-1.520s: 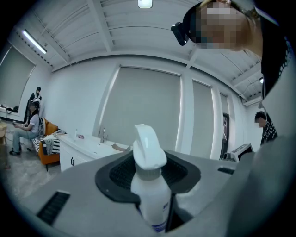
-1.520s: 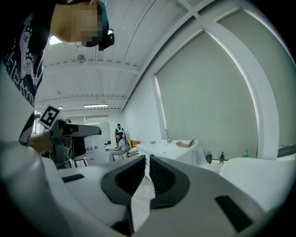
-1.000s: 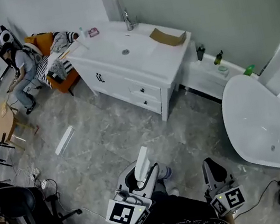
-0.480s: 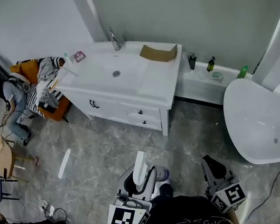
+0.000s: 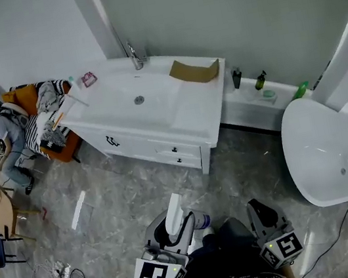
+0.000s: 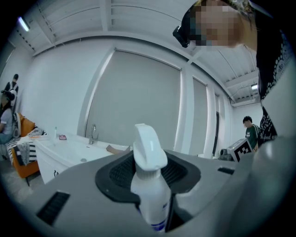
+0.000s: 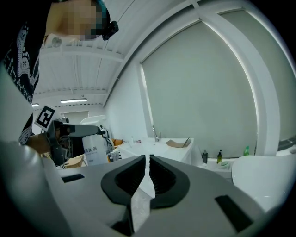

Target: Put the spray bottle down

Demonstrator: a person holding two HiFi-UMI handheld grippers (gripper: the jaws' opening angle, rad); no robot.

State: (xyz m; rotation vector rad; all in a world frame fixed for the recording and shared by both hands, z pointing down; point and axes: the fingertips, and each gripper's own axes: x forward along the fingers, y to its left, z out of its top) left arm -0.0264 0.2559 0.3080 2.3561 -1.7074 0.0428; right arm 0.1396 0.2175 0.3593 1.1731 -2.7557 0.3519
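A white spray bottle (image 6: pixel 150 194) stands upright, nozzle up, between the jaws of the left gripper (image 5: pixel 174 228), which are partly closed on its body so it rides steady. The right gripper (image 7: pixel 147 178) has its jaws almost together, pinching a strip of white cloth (image 7: pixel 138 208). Both are held low over the marble floor (image 5: pixel 124 197), well apart from the white vanity counter (image 5: pixel 190 115), which is probably where the bottle will be set down.

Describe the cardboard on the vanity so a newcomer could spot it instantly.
In the head view, find the white vanity against the grey wall. On its top, right of the basin and faucet, lies a cardboard piece. It is the only brown thing on that white surface.
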